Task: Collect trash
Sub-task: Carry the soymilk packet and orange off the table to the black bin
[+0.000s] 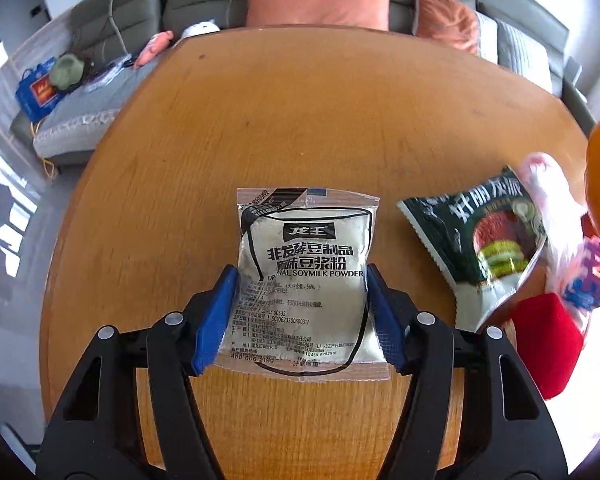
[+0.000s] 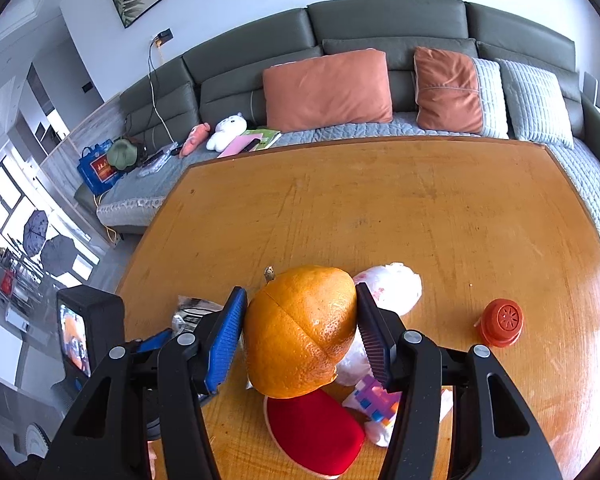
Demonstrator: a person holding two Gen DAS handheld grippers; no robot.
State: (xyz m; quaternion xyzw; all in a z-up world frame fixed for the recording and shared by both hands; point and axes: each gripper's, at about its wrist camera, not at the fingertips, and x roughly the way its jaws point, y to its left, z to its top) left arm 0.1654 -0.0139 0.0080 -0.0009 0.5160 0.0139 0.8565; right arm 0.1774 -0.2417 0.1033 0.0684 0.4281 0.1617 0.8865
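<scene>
Blue pads of the left gripper (image 1: 302, 314) sit against both side edges of a soymilk powder packet (image 1: 306, 280) lying flat on the wooden table (image 1: 300, 120); the jaws look clamped on it, though how firmly is hard to tell. Just right of it lies a dark green snack wrapper (image 1: 476, 248), then a crumpled white plastic bag (image 1: 556, 216) and a red piece (image 1: 548, 336), cut off by the frame edge.

In the right wrist view, the right gripper (image 2: 300, 332) is closed on a piece of orange peel (image 2: 300, 332), held above the red piece and the plastic bag (image 2: 388, 284). An orange bottle cap (image 2: 502, 322) stands well apart to the right.

My worry: the packet is thin and slick, gripped only at its edges, so it may buckle or slip out when lifted. The rounded peel could also roll free from the pads.

No bin shows in either view, so where the trash goes is unclear. What the red piece is I cannot tell.
</scene>
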